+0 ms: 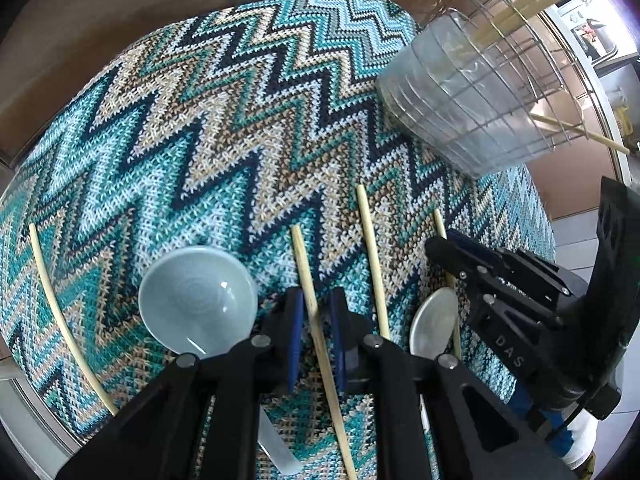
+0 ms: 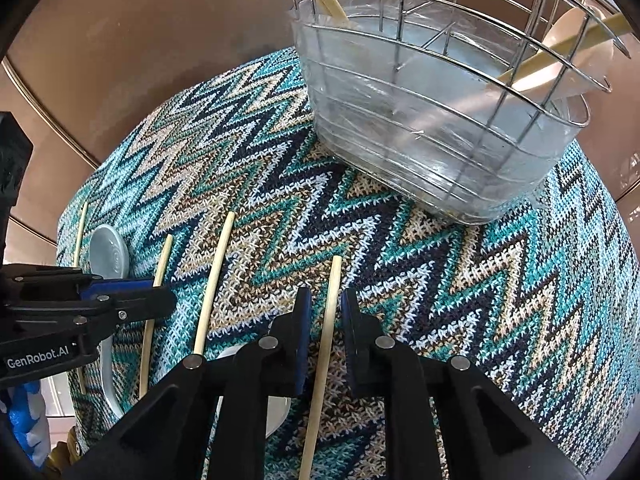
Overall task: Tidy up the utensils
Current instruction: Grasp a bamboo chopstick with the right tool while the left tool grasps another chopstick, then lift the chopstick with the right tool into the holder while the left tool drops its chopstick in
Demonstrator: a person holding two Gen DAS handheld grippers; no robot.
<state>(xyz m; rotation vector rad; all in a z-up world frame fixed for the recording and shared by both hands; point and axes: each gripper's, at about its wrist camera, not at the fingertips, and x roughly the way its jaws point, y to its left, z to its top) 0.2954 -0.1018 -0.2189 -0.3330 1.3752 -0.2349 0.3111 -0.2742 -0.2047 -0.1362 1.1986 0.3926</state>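
Note:
Several pale chopsticks lie on a zigzag knitted mat (image 1: 224, 128). My left gripper (image 1: 316, 336) is open, its blue-padded fingers straddling one chopstick (image 1: 306, 276) with gaps on both sides. A light blue ceramic spoon (image 1: 196, 300) lies just left of it, and a second spoon (image 1: 434, 330) lies to the right. My right gripper (image 2: 326, 320) is open around another chopstick (image 2: 330, 312); it also shows in the left wrist view (image 1: 472, 264). The left gripper shows in the right wrist view (image 2: 132, 300).
A wire utensil basket with a clear plastic liner (image 2: 436, 128) stands at the far right of the mat, holding chopsticks (image 2: 560, 48) and a white spoon (image 2: 576, 40). More chopsticks (image 2: 212, 280) (image 1: 60, 312) lie on the mat (image 2: 480, 280). A brown surface lies beyond the mat.

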